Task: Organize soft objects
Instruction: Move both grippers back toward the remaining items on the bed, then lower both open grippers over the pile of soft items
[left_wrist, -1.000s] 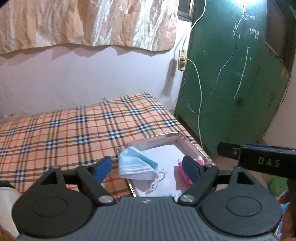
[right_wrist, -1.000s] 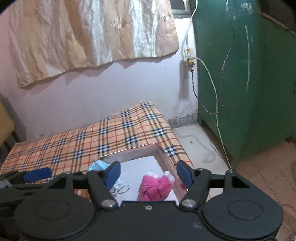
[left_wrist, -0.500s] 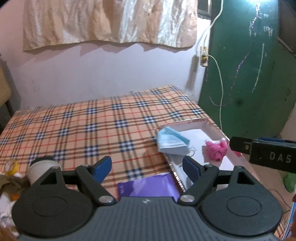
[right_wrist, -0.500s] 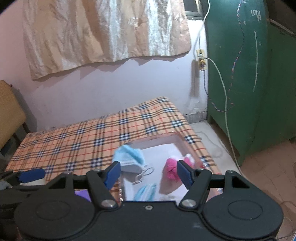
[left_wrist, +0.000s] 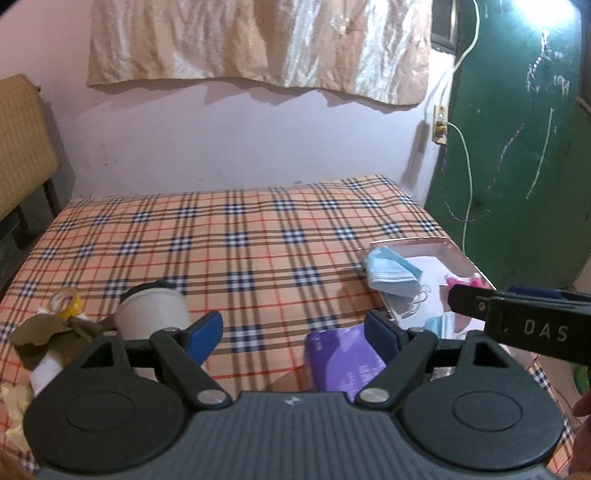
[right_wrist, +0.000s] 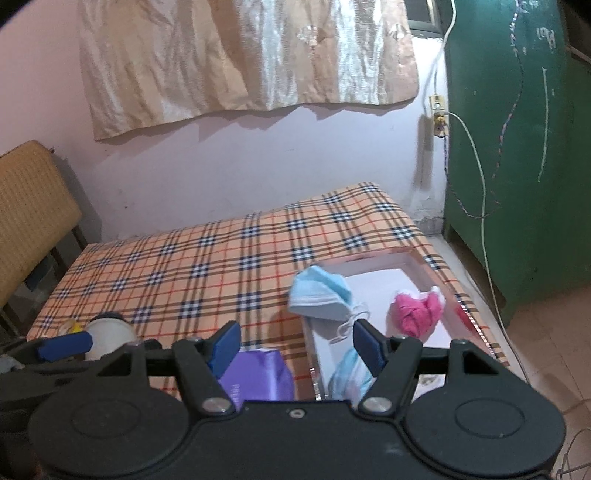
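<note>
A white tray lies at the right edge of the plaid bed. A light blue face mask hangs over its left rim; it also shows in the left wrist view. A pink cloth and a second blue mask lie inside the tray. A purple packet lies on the bed left of the tray, and in the left wrist view. My left gripper is open and empty above the bed. My right gripper is open and empty above the tray's near left corner.
A white roll, yellow tape and brown crumpled paper lie at the bed's left front. A green door with a hanging cable stands at the right. A wicker chair stands at the left.
Both grippers have pulled back and swung left, away from the tray. The mask and pink cloth now look smaller, and the purple packet, white roll and tape have come into view.
</note>
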